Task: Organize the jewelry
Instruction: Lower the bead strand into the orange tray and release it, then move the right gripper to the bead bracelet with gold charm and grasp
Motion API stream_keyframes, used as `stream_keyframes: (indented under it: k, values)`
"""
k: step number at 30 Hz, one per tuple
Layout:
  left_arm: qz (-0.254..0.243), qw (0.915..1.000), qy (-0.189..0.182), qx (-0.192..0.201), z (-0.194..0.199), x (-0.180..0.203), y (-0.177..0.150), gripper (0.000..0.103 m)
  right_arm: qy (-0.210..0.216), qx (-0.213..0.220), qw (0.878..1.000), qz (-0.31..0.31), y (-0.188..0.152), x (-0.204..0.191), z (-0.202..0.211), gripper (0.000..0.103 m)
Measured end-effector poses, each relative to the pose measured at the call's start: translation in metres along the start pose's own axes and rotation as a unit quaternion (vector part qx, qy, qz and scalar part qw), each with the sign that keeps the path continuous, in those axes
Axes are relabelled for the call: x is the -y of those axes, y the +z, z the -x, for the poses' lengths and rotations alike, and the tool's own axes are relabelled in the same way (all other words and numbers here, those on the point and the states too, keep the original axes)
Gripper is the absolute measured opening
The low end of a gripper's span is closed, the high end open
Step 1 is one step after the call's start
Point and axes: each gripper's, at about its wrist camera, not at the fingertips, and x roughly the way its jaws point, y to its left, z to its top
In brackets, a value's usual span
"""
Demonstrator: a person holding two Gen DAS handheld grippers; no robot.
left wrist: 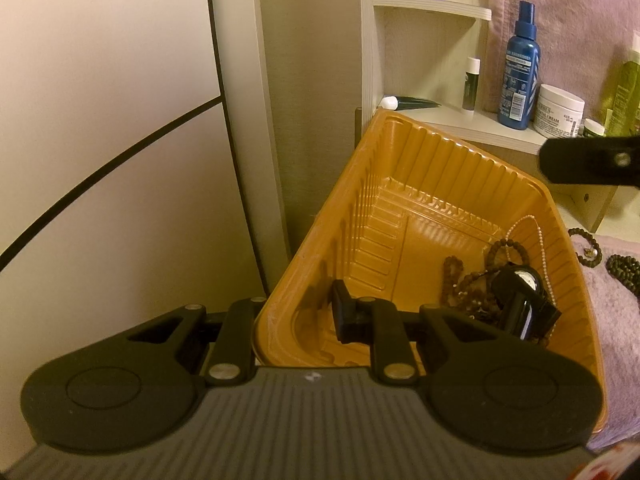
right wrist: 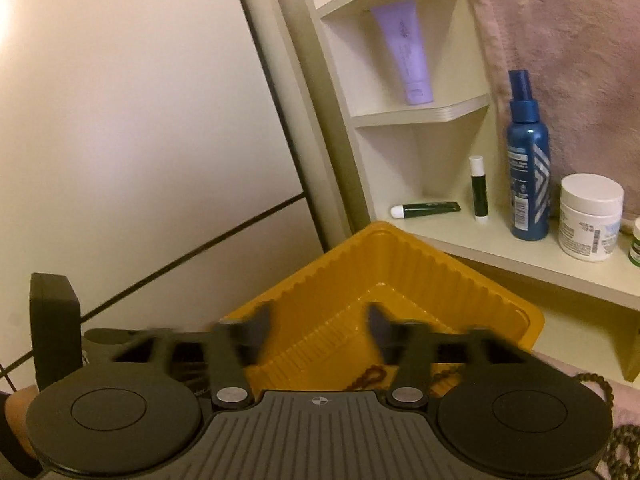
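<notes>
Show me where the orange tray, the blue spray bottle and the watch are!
orange tray [left wrist: 404, 176]: left wrist view, ribbed back wall.
blue spray bottle [right wrist: 527, 168]: right wrist view, middle of its body.
watch [left wrist: 520, 282]: left wrist view, its face.

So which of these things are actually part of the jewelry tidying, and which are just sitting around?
Part of the job:
- orange tray, its rim gripped by the left gripper
- bead strands, pearl chain and watch in it
- bead bracelets on the towel
- right gripper, open over the tray

Just lying about:
- blue spray bottle
- white cream jar
- purple tube
- lip balm stick
- green tube
</notes>
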Motion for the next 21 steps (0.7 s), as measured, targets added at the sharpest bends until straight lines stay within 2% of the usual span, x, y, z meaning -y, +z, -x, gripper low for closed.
stream_keyframes:
  k: [8,21]
  values:
    - [0.0,1.0,0.001,-0.001,0.0,0.001,0.001,0.019,-0.031,-0.005,0.999,-0.028,-0.02,0.014,0.021,0.06]
    - [-0.002,1.0,0.002,0.0,0.0,0.001,0.001,0.019,-0.144,-0.025,0.984,-0.103,-0.074,0.055,0.09,0.06]
